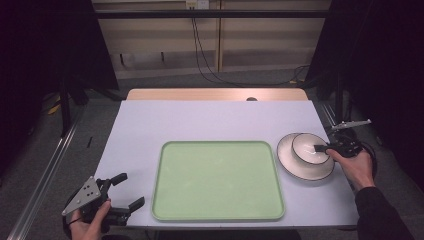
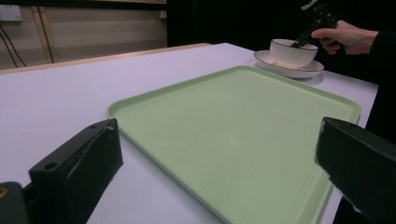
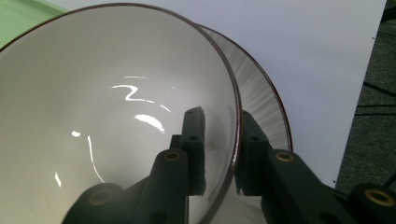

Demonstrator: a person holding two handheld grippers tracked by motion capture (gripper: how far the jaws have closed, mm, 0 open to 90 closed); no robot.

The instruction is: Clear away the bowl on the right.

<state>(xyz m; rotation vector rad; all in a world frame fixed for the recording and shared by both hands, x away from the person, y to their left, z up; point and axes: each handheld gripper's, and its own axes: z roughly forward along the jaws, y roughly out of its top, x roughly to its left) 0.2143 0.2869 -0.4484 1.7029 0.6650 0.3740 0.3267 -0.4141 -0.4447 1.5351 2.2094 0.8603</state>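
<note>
One bowl (image 1: pixel 309 148), white with a dark rim, sitting on one white plate (image 1: pixel 292 165) at the right side of the table (image 1: pixel 150 130), just right of the tray (image 1: pixel 217 180). Pinched at its right rim by the right gripper (image 1: pixel 324 148): in the right gripper view, one finger (image 3: pixel 194 140) inside the bowl (image 3: pixel 107 116), the other outside its wall, rim between them, the plate's (image 3: pixel 261 84) ribbed edge showing just behind. Held by a hand (image 1: pixel 356 167) coming in from the near right, sleeve dark. From the left gripper view, same grasp seen far off, gripper (image 2: pixel 299 43) dipping into the bowl (image 2: pixel 292 53) from above, plate (image 2: pixel 280 70) beneath, hand (image 2: pixel 348 37) behind.

One pale green tray, bare, lying flat in the near middle of the table, close to the plate but not clearly touching. Nothing between bowl and tray.

Left gripper (image 1: pixel 125 192) at the near left corner, well apart from the bowl, off the tray's left edge, held in the other hand (image 1: pixel 90 225), grey three-cornered plate on top. Fingers (image 2: pixel 77 168) spread wide, gripping nothing, pointing across the tray (image 2: pixel 233 126) toward the bowl.

Count: one bowl, one plate, one tray, two grippers. Beyond the far edge of the table, a wooden strip, then cables (image 1: pixel 205 55) trailing down over the floor; dark curtains at left and right.
</note>
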